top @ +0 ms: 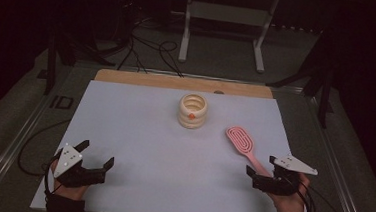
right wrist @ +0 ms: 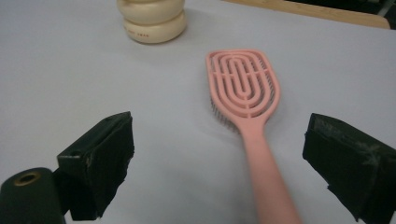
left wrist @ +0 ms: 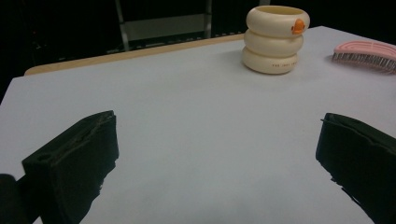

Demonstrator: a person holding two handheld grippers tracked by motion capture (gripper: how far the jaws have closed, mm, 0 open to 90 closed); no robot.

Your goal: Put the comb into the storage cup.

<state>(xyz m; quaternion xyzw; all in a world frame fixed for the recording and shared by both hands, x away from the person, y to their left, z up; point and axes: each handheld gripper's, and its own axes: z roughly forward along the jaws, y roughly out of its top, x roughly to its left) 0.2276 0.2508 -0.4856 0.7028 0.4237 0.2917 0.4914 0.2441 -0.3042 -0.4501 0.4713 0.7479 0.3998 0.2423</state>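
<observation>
Table (top: 139, 132): covered by a pale sheet; a strip of bare wood is seen along its far edge.
Brush (top: 242, 143): pink, laid flat on the right part of the table, bristles down, its oval head toward the far side and its handle toward the near right.
Brush in the right gripper view (right wrist: 247, 98): the head is seen between and beyond the two black jaws, and the handle runs down between them, nearer the jaw at the right of that view, touched by neither.
Right tool (top: 264, 166): held low at the near right corner in the person's right hand (top: 289, 201), with the jaws spread wide on either side of the handle end; nothing is gripped.
Right tool in its own view (right wrist: 219, 158): both jaws are seen well apart, with the pale sheet between them.
Left tool (top: 96, 153): held at the near left in the left hand (top: 70, 190), with the jaws wide apart and nothing between them, well apart from the brush.
Left tool in its own view (left wrist: 217, 154): bare sheet is seen between the spread jaws.
Holder (top: 192, 111): a cream pot of three stacked rings with a small orange mark on its near side, stood upright at the far middle of the table, open at the top.
Holder and brush: set near each other but not touching, the holder to the far left of the brush head.
Stand (top: 227, 18): a pale frame seen on the floor beyond the table.
</observation>
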